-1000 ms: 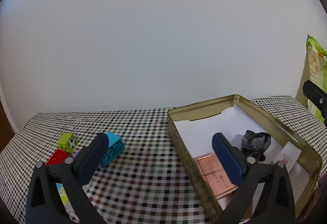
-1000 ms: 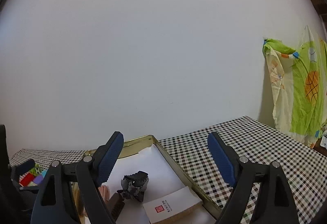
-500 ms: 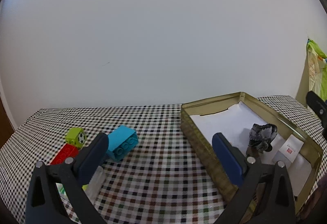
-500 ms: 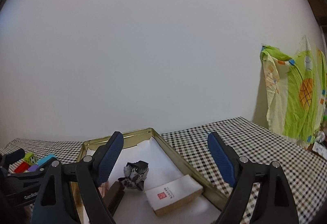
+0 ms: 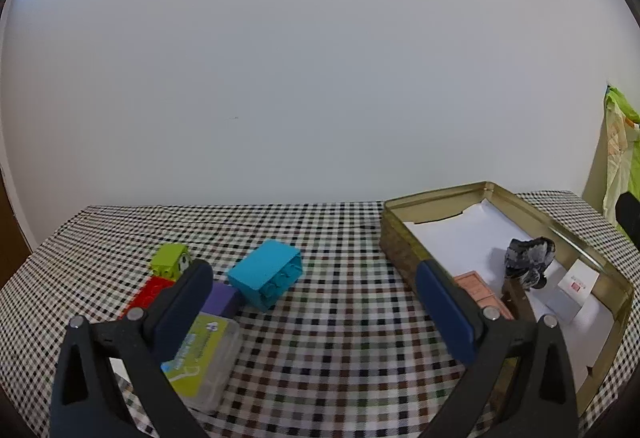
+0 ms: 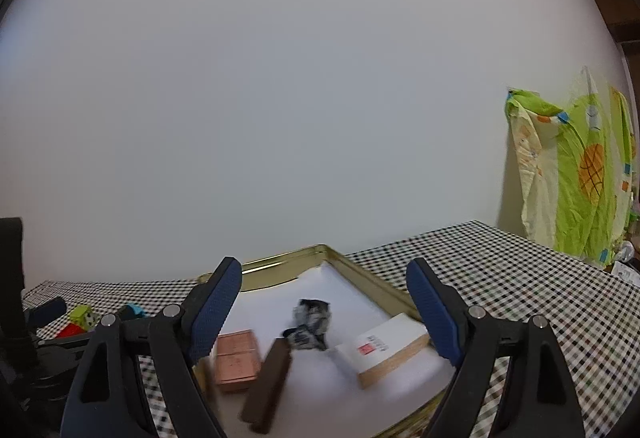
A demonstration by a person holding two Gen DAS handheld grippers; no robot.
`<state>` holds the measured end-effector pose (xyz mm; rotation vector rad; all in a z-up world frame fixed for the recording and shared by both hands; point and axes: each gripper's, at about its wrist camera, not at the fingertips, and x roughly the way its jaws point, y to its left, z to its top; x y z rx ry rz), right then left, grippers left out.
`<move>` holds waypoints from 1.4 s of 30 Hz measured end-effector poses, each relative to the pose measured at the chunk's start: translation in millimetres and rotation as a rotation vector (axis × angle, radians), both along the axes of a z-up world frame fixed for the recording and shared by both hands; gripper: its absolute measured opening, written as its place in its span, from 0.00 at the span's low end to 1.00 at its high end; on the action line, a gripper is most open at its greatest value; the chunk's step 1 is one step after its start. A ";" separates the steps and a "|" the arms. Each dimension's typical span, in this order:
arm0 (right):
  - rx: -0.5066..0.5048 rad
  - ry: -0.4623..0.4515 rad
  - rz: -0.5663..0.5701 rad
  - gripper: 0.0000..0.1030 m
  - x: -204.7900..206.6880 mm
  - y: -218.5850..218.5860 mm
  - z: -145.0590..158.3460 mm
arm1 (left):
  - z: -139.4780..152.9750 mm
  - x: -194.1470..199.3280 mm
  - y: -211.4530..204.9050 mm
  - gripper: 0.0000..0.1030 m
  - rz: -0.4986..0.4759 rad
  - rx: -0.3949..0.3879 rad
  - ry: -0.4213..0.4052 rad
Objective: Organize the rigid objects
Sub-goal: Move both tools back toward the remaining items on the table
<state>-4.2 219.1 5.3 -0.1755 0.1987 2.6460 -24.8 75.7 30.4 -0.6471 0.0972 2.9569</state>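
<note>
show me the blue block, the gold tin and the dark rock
blue block (image 5: 262, 270), left wrist view, top face.
gold tin (image 5: 400, 254), left wrist view, near side wall.
dark rock (image 5: 528, 258), left wrist view, its middle.

the left gripper (image 5: 312, 302) was held level above the surface, jaws spread wide, nothing between the blue pads (image 5: 444, 312). the right gripper (image 6: 322, 312) was likewise wide apart and empty, its fingers (image 6: 214, 308) pointing forward and slightly downward.

Home: checkered tablecloth (image 5: 340, 326), hanging child's bedsheet (image 6: 576, 174).
</note>
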 end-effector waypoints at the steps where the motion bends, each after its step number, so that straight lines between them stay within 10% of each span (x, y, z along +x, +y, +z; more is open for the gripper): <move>1: 0.008 0.000 0.006 0.84 -1.0 -6.2 0.2 | 0.0 0.4 -3.3 0.99 0.002 -0.002 0.001; 30: -0.009 -0.142 0.244 0.84 -64.9 -120.9 -12.2 | -17.0 -41.5 -152.3 0.99 0.245 -0.032 -0.123; 42: -0.120 -0.458 0.445 0.84 -137.6 -178.3 -46.8 | -15.0 -52.7 -208.3 0.99 0.396 0.066 -0.184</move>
